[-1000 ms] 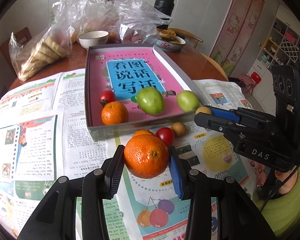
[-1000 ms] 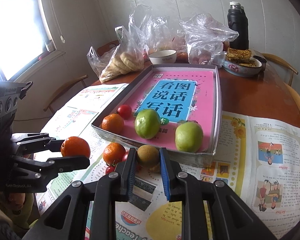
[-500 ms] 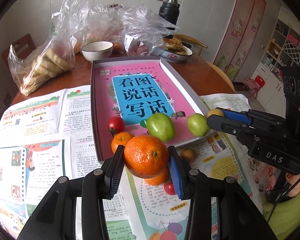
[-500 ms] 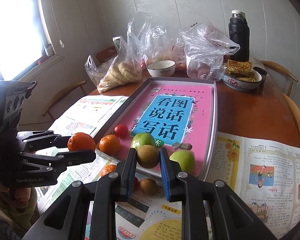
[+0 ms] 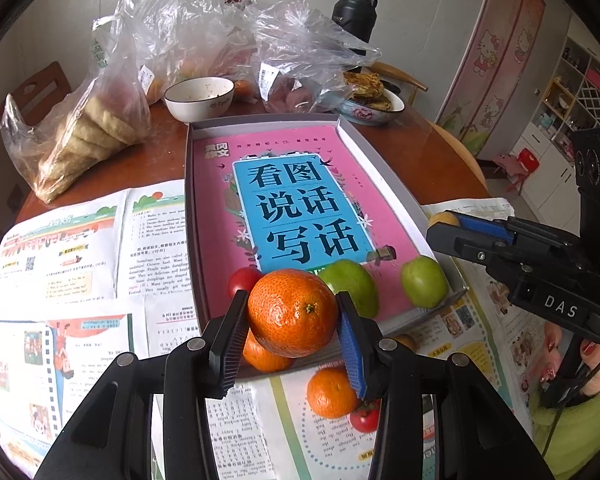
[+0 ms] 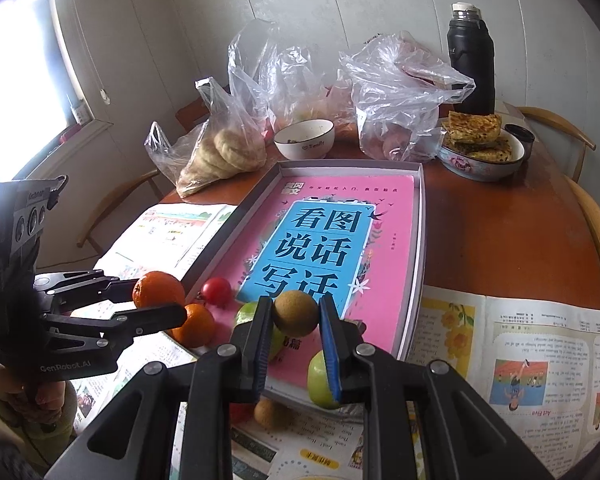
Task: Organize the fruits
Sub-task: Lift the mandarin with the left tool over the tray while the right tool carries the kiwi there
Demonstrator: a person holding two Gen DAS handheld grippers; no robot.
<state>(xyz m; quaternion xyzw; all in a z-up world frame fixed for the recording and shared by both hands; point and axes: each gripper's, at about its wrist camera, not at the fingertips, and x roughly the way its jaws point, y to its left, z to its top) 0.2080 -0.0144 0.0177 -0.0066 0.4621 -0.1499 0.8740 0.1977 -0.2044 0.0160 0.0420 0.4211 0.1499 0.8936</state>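
The left gripper [image 5: 293, 336] is clamped on an orange [image 5: 293, 312], holding it in the air above the near edge of the gray tray [image 5: 268, 125]. The right gripper [image 6: 295, 338] is clamped on a small brown fruit [image 6: 295, 314], also raised over the near end of the tray.

Inside the tray, on its pink and blue printed bottom, lie a cherry tomato [image 5: 242, 280], a second orange [image 6: 194, 326] and two green fruits [image 5: 424, 282], all grouped at the near end. The second orange sits just beside the tomato.

On the newspaper [image 5: 80, 248] in front of the tray rest another orange [image 5: 330, 394], a second tomato [image 5: 366, 418] touching it, and one more brown fruit [image 6: 270, 412].

Farther back on the wooden surface [image 6: 500, 240] stand a white bowl [image 6: 305, 139], plastic bags [image 6: 396, 92], a dish of flatbread [image 6: 480, 148] and a black flask [image 6: 470, 56].
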